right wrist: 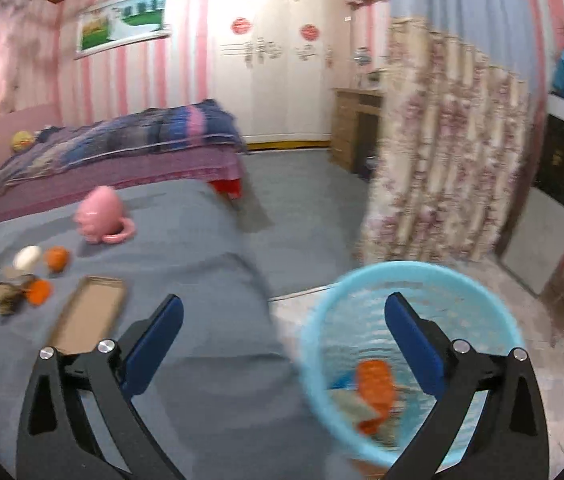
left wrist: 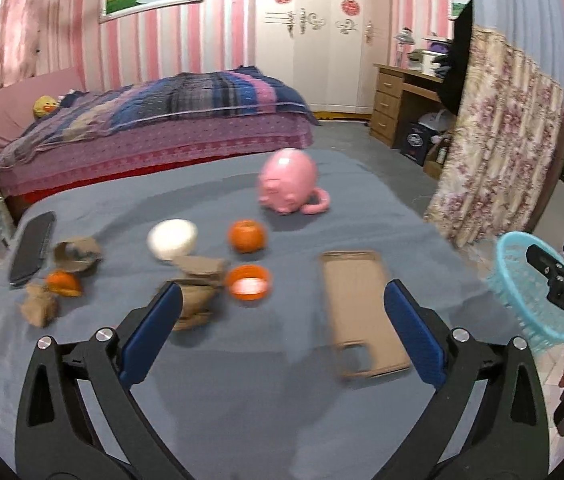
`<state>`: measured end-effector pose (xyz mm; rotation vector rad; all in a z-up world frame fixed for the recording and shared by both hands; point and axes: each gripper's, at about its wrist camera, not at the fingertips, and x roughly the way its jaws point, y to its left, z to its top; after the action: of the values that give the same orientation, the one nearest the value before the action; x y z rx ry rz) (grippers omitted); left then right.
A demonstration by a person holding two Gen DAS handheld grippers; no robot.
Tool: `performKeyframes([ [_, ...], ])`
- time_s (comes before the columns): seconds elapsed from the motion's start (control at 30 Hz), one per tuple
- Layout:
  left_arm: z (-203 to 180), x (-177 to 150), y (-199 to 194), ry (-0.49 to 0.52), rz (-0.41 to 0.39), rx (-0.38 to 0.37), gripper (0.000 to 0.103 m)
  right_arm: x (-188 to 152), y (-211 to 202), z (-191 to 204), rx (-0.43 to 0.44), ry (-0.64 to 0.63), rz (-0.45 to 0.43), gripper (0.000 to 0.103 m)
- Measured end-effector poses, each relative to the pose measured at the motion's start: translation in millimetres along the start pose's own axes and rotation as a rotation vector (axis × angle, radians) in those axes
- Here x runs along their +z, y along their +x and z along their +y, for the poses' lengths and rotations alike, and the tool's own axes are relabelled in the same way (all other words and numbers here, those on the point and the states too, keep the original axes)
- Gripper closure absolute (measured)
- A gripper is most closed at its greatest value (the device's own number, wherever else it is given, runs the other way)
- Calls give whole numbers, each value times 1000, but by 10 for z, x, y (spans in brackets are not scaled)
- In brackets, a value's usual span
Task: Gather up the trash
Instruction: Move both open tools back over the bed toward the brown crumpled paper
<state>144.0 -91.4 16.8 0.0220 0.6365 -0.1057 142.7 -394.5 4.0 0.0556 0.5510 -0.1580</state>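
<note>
My left gripper (left wrist: pixel 282 300) is open and empty above the grey-covered table (left wrist: pixel 241 400). Ahead of it lie crumpled brown paper (left wrist: pixel 197 292), orange peel pieces (left wrist: pixel 249 282) (left wrist: pixel 61 283), a whole orange (left wrist: pixel 246 235) and a white ball (left wrist: pixel 172 239). My right gripper (right wrist: pixel 284 316) is open and empty, over the rim of a light blue basket (right wrist: pixel 322 320) beside the table. Orange peel (right wrist: pixel 374 380) and brown scraps lie inside the basket. The basket (left wrist: pixel 522 292) and the right gripper (left wrist: pixel 558 268) also show at the right of the left wrist view.
A pink pig mug (left wrist: pixel 288 182) lies on its side at the table's far part. A tan phone case (left wrist: pixel 362 312) lies at the right, a dark phone (left wrist: pixel 31 248) at the left. A bed (left wrist: pixel 153 128), a floral curtain (left wrist: pixel 502 152) and a wooden desk (left wrist: pixel 398 100) stand beyond.
</note>
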Motion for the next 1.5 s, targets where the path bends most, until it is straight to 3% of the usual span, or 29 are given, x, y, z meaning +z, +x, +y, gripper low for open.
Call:
performKeyframes([
  [0.1, 336, -94, -1, -14, 4, 33, 6, -59, 89, 301, 72, -3, 51, 5],
  [0.23, 761, -262, 85, -43, 28, 85, 6, -119, 137, 733, 100, -73, 69, 5],
  [0.4, 1102, -320, 185, -76, 55, 116, 6, -36, 151, 1140, 127, -139, 55, 5],
  [0.7, 1608, -411, 284, -124, 89, 143, 6, 144, 260, 1759, 183, -126, 49, 5],
  [1.0, 1735, -413, 300, -142, 88, 146, 6, 61, 436, 1989, 179, -144, 50, 5],
  [1.5, 1920, -473, 389, -171, 122, 151, 6, -18, 590, 1798, 123, -133, 66, 5],
])
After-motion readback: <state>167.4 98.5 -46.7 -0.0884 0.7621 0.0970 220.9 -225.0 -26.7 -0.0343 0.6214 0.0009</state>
